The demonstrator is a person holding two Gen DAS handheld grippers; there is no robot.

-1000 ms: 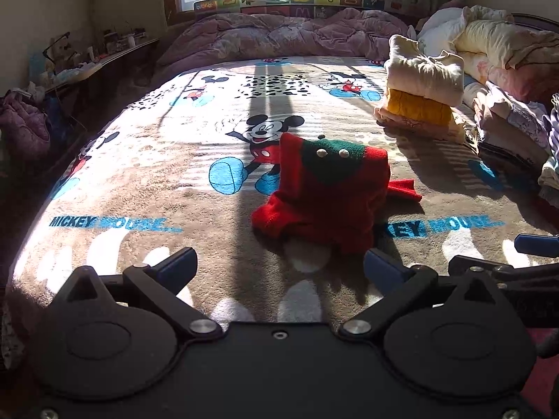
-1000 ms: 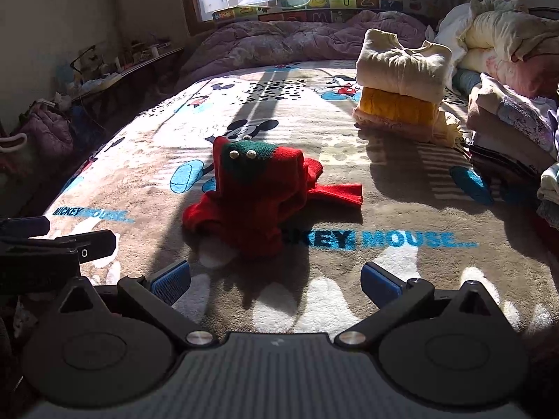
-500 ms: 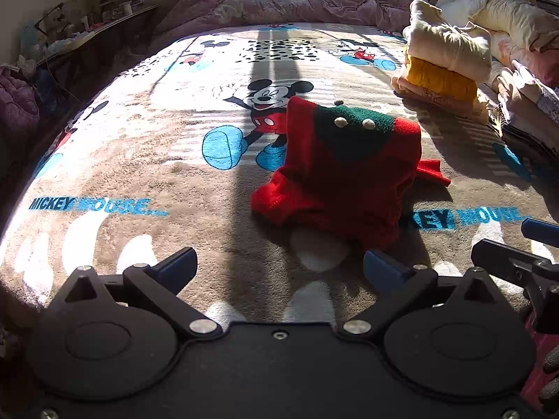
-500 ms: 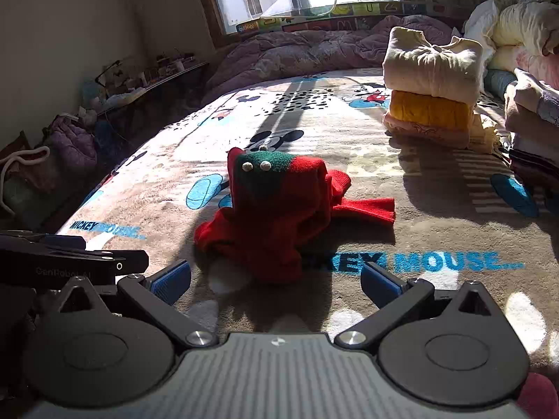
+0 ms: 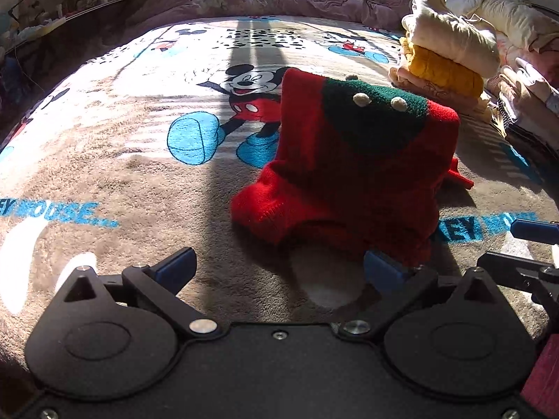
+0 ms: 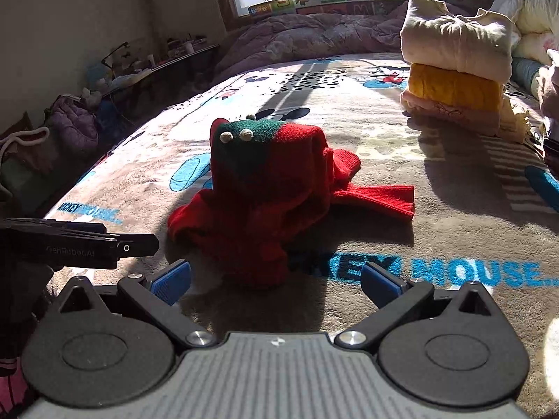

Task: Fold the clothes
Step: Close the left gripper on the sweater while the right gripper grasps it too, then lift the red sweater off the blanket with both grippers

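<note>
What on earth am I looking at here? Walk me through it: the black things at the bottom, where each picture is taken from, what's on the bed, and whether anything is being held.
The black shapes are two hand-held grippers, each with two blue-tipped fingers and a camera looking along them. One picture comes from the left gripper, the other from the right gripper. Both are open and hold nothing.

Each view also catches the other gripper at its edge.

They point at a bed covered by a Mickey Mouse blanket. On it lies a rumpled red sweater with a green patch and small pale bobbles, not yet folded. Farther back on the right stands a stack of folded clothes, cream on top, yellow beneath.
</note>
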